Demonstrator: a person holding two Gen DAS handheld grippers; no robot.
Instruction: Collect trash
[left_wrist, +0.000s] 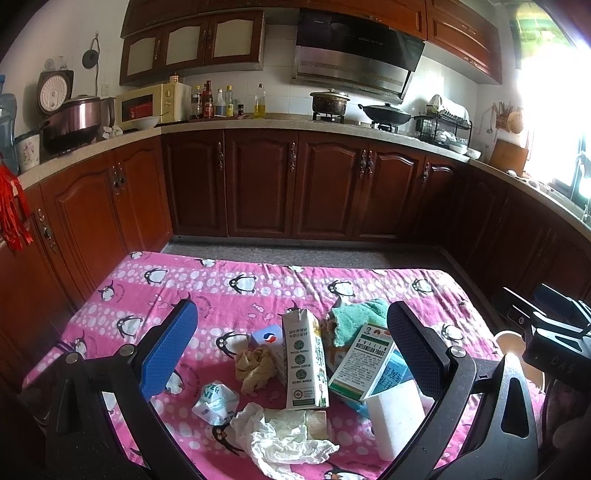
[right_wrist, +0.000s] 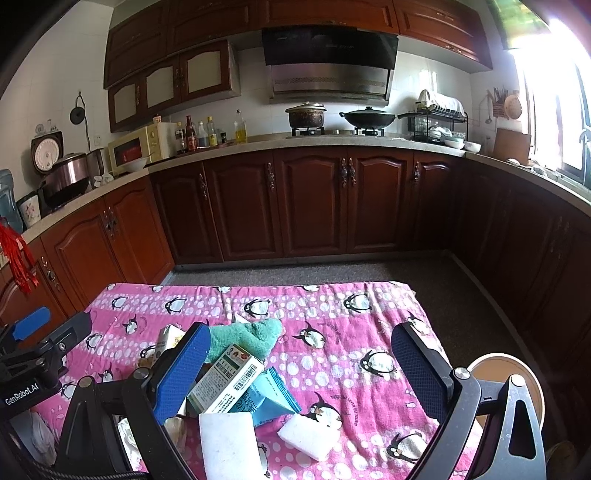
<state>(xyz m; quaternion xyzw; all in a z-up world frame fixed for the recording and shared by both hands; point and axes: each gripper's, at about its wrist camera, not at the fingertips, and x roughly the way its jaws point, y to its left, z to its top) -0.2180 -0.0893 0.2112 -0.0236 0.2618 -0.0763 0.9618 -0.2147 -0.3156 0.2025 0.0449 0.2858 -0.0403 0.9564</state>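
Hovering over the milk carton (left_wrist: 304, 360), we keep our left gripper (left_wrist: 291, 345) and right gripper (right_wrist: 297, 363) spread wide, grasping nothing.

penguin tablecloth (left_wrist: 177, 284), wok (right_wrist: 369, 118), microwave (left_wrist: 151, 105)

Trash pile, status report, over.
Both tools open, empty: left, right. Trash on table: milk carton, crumpled tissue. Nothing collected yet.

I've got the milk carton (left_wrist: 304, 360) lying mid-counter (left_wrist: 177, 291) with crumpled paper (left_wrist: 255, 365) to its left, a tissue (left_wrist: 284, 435) in front, and the towel (left_wrist: 356, 319) behind the medicine box (left_wrist: 364, 363) on its right.
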